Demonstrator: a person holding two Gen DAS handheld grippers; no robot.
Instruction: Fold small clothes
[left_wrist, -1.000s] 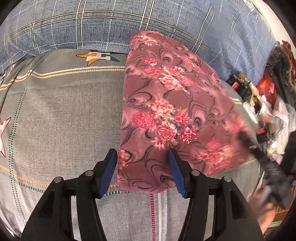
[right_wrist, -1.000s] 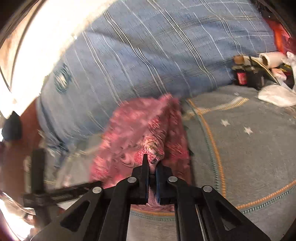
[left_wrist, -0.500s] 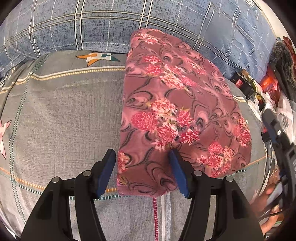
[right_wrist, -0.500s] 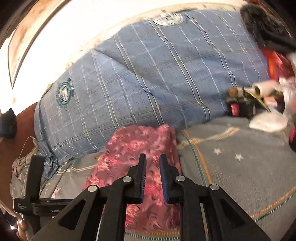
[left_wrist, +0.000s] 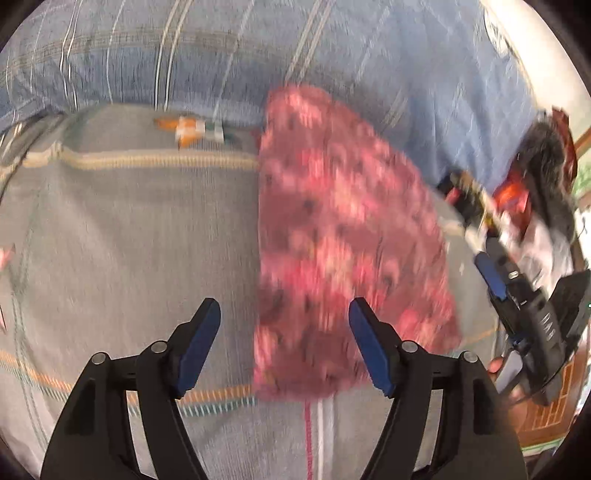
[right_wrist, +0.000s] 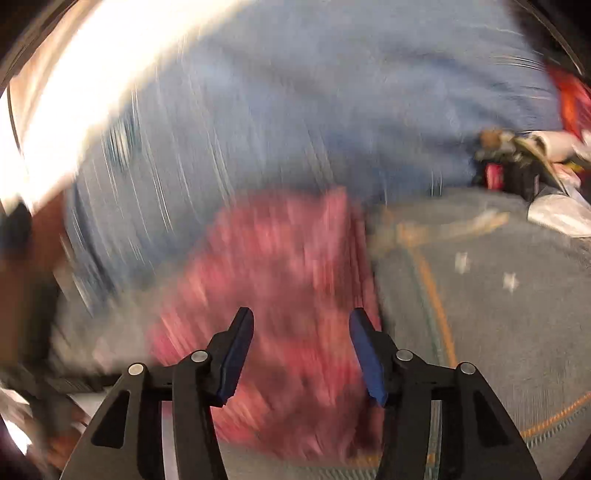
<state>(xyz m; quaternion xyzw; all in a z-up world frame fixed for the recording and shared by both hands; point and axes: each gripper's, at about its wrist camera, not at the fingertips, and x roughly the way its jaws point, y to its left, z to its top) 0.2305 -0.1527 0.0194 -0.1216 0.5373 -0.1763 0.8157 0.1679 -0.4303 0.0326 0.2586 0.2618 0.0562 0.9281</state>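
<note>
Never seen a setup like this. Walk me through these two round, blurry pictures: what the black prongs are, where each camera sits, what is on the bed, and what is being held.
No robot here: a person holds a hand-held two-finger gripper in each hand, and each one carries a wide-angle camera looking forward along its fingers. The black prongs with blue pads at the bottom of each picture are those fingers. One picture comes from the left gripper, the other from the right gripper. Both look down at a pink floral cloth, folded and lying on a grey bedsheet, with a blue checked pillow behind it. Clutter sits off to the side. Nothing is held: both sets of jaws are opening, and the pads press on nothing. The blur comes from movement.
</note>
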